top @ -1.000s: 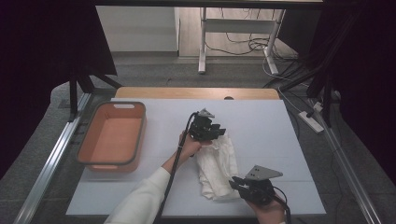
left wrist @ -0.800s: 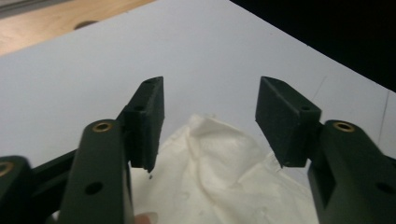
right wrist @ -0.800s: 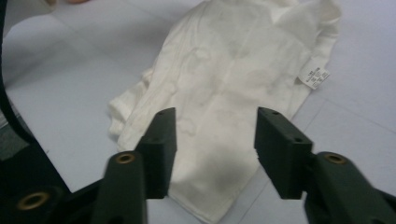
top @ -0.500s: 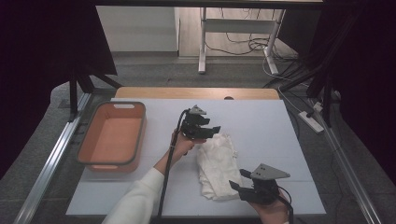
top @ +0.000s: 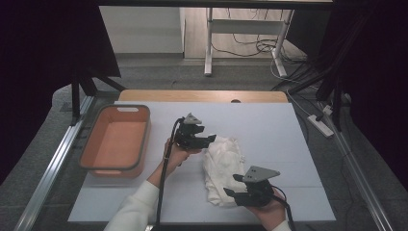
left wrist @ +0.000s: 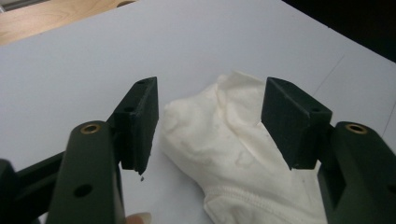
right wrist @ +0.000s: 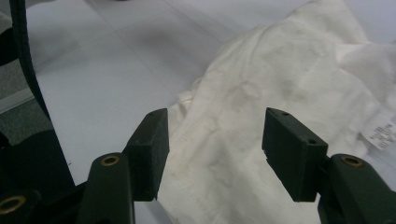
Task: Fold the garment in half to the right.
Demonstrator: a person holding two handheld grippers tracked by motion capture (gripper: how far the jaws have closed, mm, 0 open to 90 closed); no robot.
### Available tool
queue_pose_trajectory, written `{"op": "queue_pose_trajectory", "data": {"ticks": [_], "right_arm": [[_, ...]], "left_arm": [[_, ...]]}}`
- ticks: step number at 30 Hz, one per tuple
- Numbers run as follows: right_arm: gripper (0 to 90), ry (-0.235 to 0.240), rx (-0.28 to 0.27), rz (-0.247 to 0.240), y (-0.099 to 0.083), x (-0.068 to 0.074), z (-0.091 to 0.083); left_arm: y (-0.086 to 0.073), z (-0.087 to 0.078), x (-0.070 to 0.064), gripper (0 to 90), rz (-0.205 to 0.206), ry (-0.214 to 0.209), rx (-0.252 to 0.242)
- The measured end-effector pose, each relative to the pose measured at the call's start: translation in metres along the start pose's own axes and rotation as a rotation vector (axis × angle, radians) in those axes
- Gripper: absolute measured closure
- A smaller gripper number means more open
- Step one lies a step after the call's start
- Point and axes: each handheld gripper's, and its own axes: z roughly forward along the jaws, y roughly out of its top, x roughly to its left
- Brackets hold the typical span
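A crumpled white garment (top: 222,169) is seen lying on the white surface (top: 288,144), right of the orange bin (top: 115,144) and well apart from it. The left hand-held gripper (top: 208,139) is held just beside the garment's upper left edge, its 2 jaws spread wide with nothing gripped. The right hand-held gripper (top: 232,186) is held at the garment's lower right edge, its jaws likewise parted and empty. A sewn label (right wrist: 382,133) is visible on the cloth in the right gripper view.
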Motion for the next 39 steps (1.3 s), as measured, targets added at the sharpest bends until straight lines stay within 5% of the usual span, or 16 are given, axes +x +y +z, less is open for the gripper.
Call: {"op": "queue_pose_trajectory", "data": {"ticks": [12, 19, 24, 30, 34, 39], "right_arm": [[44.5, 0.049, 0.104, -0.042, -0.003, 0.011, 0.017], [77.0, 0.064, 0.171, -0.037, -0.006, 0.012, 0.023], [85.7, 0.068, 0.155, -0.030, -0.004, 0.011, 0.021], [86.1, 0.104, 0.083, -0.049, 0.006, 0.024, 0.013], [85.1, 0.104, 0.097, -0.070, 0.006, 0.029, 0.018], [64.5, 0.083, 0.068, -0.059, 0.003, 0.024, 0.017]], "left_arm": [[-0.003, 0.004, -0.001, 37.3, 0.007, 0.007, 0.021], [-0.003, 0.006, -0.002, 37.3, 0.010, 0.003, 0.028], [-0.003, 0.005, -0.001, 37.3, 0.008, 0.005, 0.024], [-0.003, 0.006, -0.001, 37.3, 0.006, 0.006, 0.026], [-0.003, 0.007, -0.001, 37.3, 0.006, 0.006, 0.028], [-0.003, 0.007, -0.001, 37.0, 0.011, 0.005, 0.029]]}}
